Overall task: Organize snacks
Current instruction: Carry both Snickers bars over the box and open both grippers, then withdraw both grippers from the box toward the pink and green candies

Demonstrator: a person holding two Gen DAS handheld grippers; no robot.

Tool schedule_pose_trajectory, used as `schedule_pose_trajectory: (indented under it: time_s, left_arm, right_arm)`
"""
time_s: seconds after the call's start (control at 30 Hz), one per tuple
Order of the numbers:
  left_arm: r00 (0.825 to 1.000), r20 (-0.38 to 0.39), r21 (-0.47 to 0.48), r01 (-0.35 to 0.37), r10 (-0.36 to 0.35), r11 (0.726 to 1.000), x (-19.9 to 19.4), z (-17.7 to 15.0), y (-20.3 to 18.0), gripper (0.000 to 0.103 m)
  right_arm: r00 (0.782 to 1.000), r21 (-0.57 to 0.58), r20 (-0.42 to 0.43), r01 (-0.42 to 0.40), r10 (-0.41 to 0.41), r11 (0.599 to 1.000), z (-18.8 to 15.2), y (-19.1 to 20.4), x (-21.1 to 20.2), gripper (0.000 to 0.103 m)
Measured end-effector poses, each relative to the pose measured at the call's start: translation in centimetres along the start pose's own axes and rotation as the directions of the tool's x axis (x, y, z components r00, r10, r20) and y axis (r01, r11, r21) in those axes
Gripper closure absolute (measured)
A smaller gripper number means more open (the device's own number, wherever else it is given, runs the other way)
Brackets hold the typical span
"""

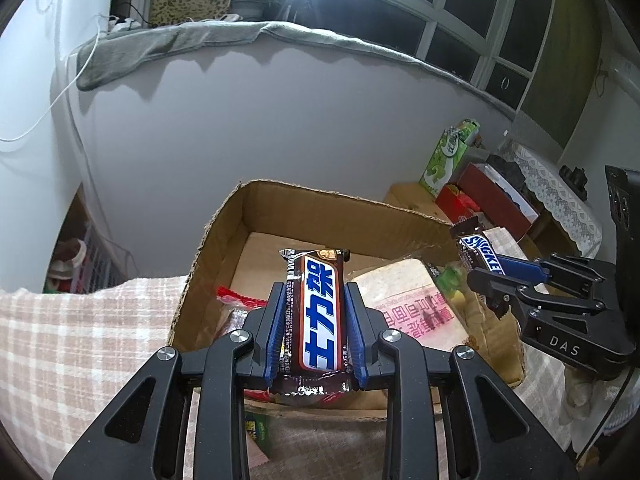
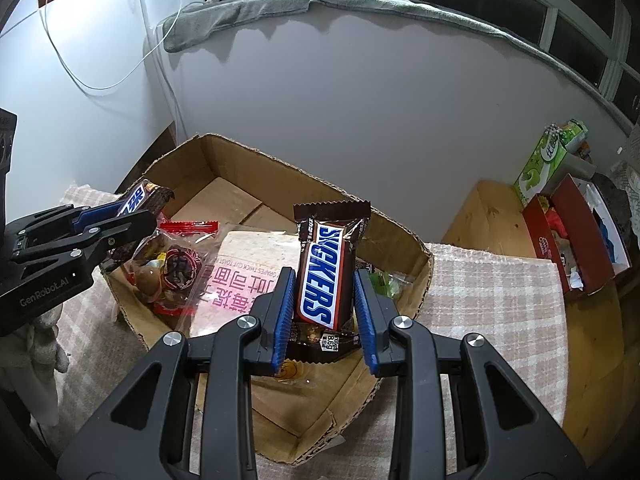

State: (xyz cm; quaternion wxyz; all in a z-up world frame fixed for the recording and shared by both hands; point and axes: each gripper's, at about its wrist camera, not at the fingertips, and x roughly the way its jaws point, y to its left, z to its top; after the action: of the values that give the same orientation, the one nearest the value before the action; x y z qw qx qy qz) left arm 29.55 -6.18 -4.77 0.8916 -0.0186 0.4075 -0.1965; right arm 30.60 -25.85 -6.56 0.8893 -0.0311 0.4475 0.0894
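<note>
My left gripper [image 1: 316, 294] is shut on a Snickers bar with Chinese lettering [image 1: 322, 312], and the blue pads press both of its long sides. It hangs over an open cardboard box [image 1: 280, 200]. In the right wrist view, my right gripper [image 2: 324, 280] is shut on a second Snickers bar [image 2: 324, 272] over the same box [image 2: 416, 248]. Each gripper shows in the other's view: the right gripper [image 1: 486, 276] with its bar [image 1: 478, 254], the left gripper [image 2: 134, 216] with its bar [image 2: 140, 198]. A toast bag with pink print [image 2: 236, 276] and a clear bag of sweets [image 2: 172, 268] lie in the box.
The box stands on a plaid cloth [image 1: 80, 320] over a wooden table [image 2: 492, 216]. A green carton [image 2: 540, 164] and a red box of odds and ends [image 2: 576, 232] stand at the right. A white wall rises behind, with a grey towel [image 2: 248, 12] on the sill.
</note>
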Motion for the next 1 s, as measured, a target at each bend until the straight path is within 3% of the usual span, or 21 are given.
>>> schedule_pose_trajectory:
  time_s: [0.03, 0.07, 0.1, 0.17, 0.7, 1.0]
  left_arm:
    - [1.000, -0.003, -0.002, -0.002, 0.002, 1.000, 0.0, 0.0, 0.1, 0.065]
    - [1.000, -0.003, -0.003, -0.001, 0.001, 1.000, 0.0, 0.1, 0.1, 0.060]
    - [1.000, -0.004, 0.000, 0.003, -0.003, 1.000, -0.1, 0.1, 0.0, 0.052]
    - [1.000, 0.000, 0.006, -0.004, 0.004, 1.000, -0.3, 0.0, -0.1, 0.051]
    - [0.999, 0.032, 0.001, -0.005, 0.005, 1.000, -2.1, -0.2, 0.4, 0.051]
    - [0.998, 0.051, -0.031, -0.031, 0.032, 0.999, -4.8, -1.6, 3.4, 0.051]
  right_arm:
    - [1.000, -0.001, 0.001, 0.005, -0.005, 1.000, 0.0, 0.0, 0.0, 0.072]
    - [1.000, -0.005, 0.008, 0.012, -0.012, 1.000, 0.0, 0.1, -0.1, 0.060]
    - [1.000, -0.009, 0.020, 0.017, -0.017, 1.000, 0.0, 0.2, -0.4, 0.036]
    - [0.998, -0.020, 0.056, 0.032, -0.030, 0.999, 0.1, 0.5, -1.0, 0.019]
    - [0.996, -0.037, 0.084, 0.044, -0.041, 0.998, 0.1, 1.6, -2.9, 0.019]
    - [0.994, -0.025, 0.099, 0.039, -0.037, 0.999, -1.9, 1.3, -4.7, 0.019]
